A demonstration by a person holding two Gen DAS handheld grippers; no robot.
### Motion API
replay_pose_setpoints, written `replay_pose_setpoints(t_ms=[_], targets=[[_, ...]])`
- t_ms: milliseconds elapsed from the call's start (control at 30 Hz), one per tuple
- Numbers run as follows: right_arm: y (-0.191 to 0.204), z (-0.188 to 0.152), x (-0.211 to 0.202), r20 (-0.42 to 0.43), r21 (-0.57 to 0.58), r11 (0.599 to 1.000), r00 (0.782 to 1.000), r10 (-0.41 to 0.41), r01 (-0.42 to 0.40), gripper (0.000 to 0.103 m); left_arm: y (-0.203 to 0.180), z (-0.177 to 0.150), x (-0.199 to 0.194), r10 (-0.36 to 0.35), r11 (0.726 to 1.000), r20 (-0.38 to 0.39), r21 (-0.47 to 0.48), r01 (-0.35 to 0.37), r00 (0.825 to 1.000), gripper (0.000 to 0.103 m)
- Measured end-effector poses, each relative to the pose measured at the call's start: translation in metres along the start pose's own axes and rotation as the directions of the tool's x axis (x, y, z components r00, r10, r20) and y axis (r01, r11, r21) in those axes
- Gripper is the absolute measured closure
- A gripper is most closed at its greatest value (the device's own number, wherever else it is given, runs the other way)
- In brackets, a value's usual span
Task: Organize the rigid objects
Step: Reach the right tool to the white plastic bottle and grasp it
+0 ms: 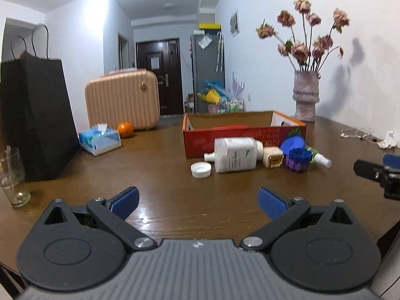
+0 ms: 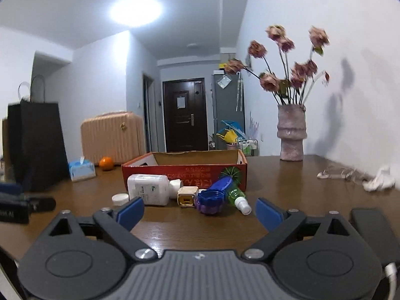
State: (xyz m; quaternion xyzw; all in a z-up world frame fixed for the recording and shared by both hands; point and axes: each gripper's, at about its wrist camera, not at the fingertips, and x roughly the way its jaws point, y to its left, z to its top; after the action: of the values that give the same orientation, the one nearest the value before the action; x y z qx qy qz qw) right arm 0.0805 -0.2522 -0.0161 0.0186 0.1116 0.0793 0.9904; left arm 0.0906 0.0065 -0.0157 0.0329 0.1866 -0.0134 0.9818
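Twin handheld grippers, black and grey

Left gripper (image 1: 198,201) and right gripper (image 2: 199,212) show blue ribbed pads (image 1: 271,203), black linkage arms, silver screws, ridged grey housing.

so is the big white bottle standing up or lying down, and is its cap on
Lying on its side: the white bottle rests lengthwise on the table, bare neck toward the loose white cap beside it.

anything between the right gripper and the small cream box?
Nothing: in the right wrist view, only bare table separates the open right gripper from the cream box.
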Motion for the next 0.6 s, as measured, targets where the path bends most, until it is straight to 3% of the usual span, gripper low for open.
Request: replay_pose_setpoints(t_ms=[67, 167, 233, 367, 433, 567, 600], targets=[[-0.004, -0.007, 0.006, -0.001, 0.043, 0.999, 1.000, 0.007, -0.007, 0.009, -0.001, 0.001, 0.010, -0.007, 1.000, -0.017, 0.005, 0.007, 1.000, 0.000], [-0.007, -0.009, 0.025, -0.076, 0.041, 0.999, 0.997, 0.028, -0.025, 0.009, -0.007, 0.006, 0.023, -0.028, 0.999, -0.013, 0.032, 0.028, 1.000, 0.000], [-0.007, -0.008, 0.038, -0.114, 0.024, 1.000, 0.993, 0.011, -0.008, 0.017, -0.009, 0.013, 0.038, -0.048, 0.998, -0.023, 0.030, 0.049, 0.999, 0.000], [-0.011, -0.002, 0.064, -0.160, 0.044, 0.997, 0.985, 0.066, -0.059, 0.042, -0.004, 0.039, 0.080, -0.116, 0.993, -0.059, -0.045, 0.113, 0.992, 0.001], [-0.013, 0.003, 0.085, -0.194, 0.085, 0.991, 0.975, 0.113, -0.098, 0.050, 0.002, 0.054, 0.106, -0.156, 0.984, -0.077, -0.097, 0.148, 0.985, 0.007], [-0.010, 0.018, 0.141, -0.245, 0.179, 0.966, 0.942, 0.229, -0.189, 0.054, 0.017, 0.082, 0.165, -0.230, 0.956, -0.146, -0.218, 0.196, 0.962, 0.041], [-0.008, 0.022, 0.156, -0.254, 0.192, 0.960, 0.935, 0.249, -0.204, 0.053, 0.020, 0.086, 0.175, -0.241, 0.948, -0.160, -0.248, 0.197, 0.957, 0.045]])
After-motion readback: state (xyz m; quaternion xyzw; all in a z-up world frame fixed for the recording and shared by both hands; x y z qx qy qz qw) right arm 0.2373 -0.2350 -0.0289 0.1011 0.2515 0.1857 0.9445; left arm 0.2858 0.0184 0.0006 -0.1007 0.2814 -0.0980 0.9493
